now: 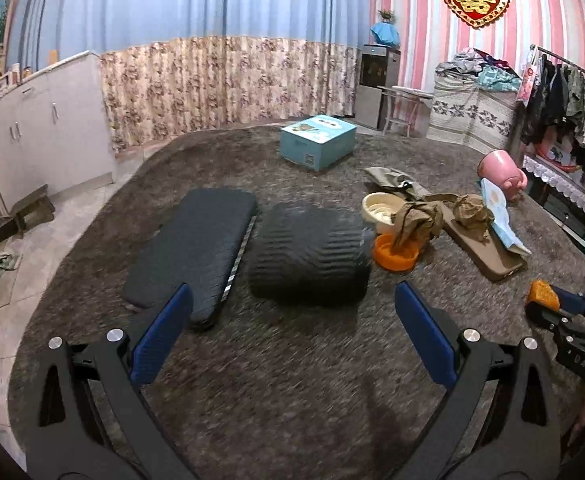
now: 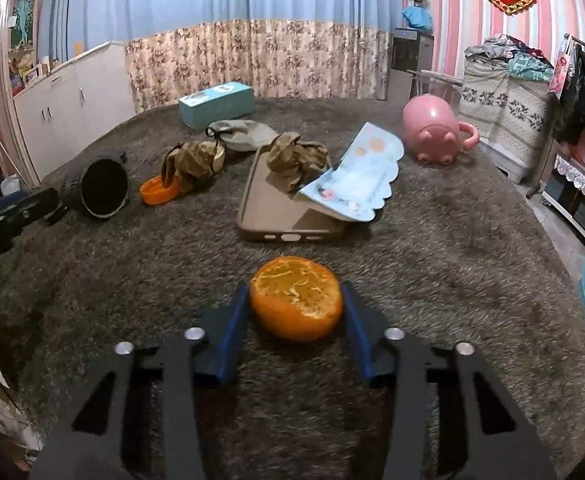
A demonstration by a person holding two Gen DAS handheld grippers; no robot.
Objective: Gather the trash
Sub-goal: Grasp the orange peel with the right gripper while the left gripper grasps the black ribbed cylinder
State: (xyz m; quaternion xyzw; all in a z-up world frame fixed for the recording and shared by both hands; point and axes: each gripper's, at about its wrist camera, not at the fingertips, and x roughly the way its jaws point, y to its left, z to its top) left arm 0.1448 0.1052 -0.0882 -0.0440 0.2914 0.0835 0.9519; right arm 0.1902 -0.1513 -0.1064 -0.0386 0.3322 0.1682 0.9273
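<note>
Ahead of the right gripper [image 2: 295, 300], on the grey shaggy carpet [image 2: 452, 264], a brown phone case [image 2: 276, 208] lies flat with a crumpled brown paper wad [image 2: 292, 156] and a pale blue booklet [image 2: 356, 184] resting on it; a second brown wad [image 2: 192, 164] drapes over an orange lid [image 2: 158, 191], beside a black cylinder [image 2: 100, 188] lying on its side. Toward the carpet's far right edge a pink mug [image 2: 436, 128] lies tipped over. Nothing stands between the gripper and these. The orange peel [image 2: 296, 300], a hollow half-shell with pale pith showing, sits clamped between the right gripper's 2 blue pads, just above the carpet's near part. The left gripper [image 1: 292, 332] has its fingers spread wide, empty.
</note>
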